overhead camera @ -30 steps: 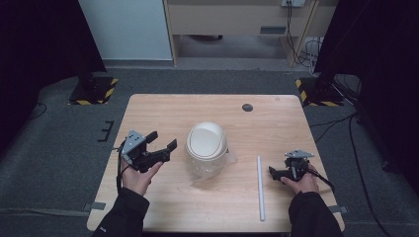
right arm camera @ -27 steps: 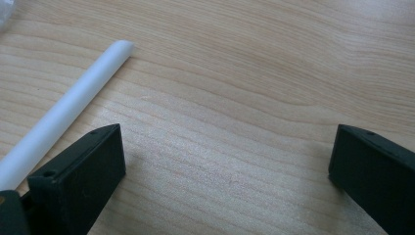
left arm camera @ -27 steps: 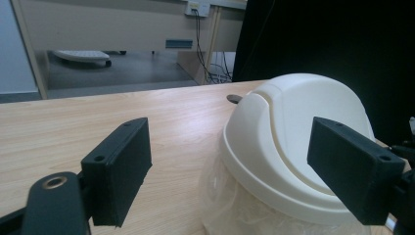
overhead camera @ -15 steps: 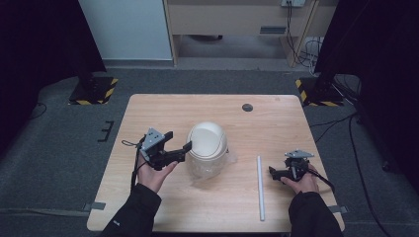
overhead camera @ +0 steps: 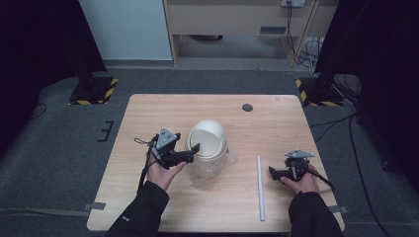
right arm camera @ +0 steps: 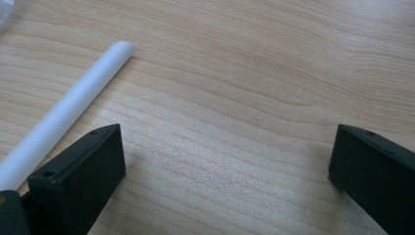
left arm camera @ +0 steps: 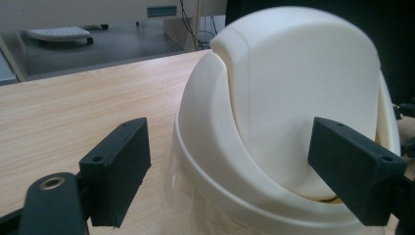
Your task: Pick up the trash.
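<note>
Approach step: left gripper (overhead camera: 190,152), jaws spread wide, is straddling the bin lid (left arm camera: 298,112) at the tabletop's (overhead camera: 148,118) middle; next, closing on it. Right gripper (overhead camera: 274,173) is resting open beside the white tube (overhead camera: 260,187).

A light wooden desk (overhead camera: 148,118) is carrying everything here, its grain running lengthwise. Near its middle a cream bin (overhead camera: 207,148) with a domed swing lid is standing upright on a clear, see-through body. To the bin's right, well apart from it, a slim white rod (overhead camera: 260,187) is lying flat on the wood, pointing from the near edge toward the far one. A small dark round disc (overhead camera: 247,107) is sitting near the far edge. The desk itself is standing on grey carpeted floor (overhead camera: 59,148).
</note>
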Demonstrator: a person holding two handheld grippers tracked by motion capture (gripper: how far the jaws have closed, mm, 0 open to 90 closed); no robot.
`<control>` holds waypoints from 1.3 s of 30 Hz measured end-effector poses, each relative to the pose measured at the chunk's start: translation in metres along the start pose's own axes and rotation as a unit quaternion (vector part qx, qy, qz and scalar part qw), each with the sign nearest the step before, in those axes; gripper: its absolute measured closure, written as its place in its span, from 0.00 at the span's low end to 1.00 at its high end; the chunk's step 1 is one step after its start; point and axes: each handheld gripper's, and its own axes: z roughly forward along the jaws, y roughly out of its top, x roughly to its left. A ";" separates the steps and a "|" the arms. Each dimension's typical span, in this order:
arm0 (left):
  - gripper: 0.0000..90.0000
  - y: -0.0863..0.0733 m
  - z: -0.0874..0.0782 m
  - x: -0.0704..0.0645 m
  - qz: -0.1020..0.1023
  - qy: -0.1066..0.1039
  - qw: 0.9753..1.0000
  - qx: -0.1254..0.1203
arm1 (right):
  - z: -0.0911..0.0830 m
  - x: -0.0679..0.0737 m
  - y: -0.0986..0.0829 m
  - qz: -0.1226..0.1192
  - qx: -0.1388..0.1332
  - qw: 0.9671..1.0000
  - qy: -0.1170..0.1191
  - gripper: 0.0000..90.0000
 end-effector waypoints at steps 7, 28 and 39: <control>0.17 0.000 0.008 0.000 0.002 0.006 1.000 0.018 | 0.000 0.000 0.000 0.000 0.000 1.000 0.000 0.01; 0.18 0.001 0.022 0.000 0.007 0.009 0.999 0.040 | 0.000 0.000 0.000 0.000 0.001 1.000 0.000 0.01; 0.18 -0.006 -0.023 0.014 0.002 -0.002 1.000 -0.001 | -0.007 -0.005 0.005 -0.020 0.012 1.000 0.005 0.21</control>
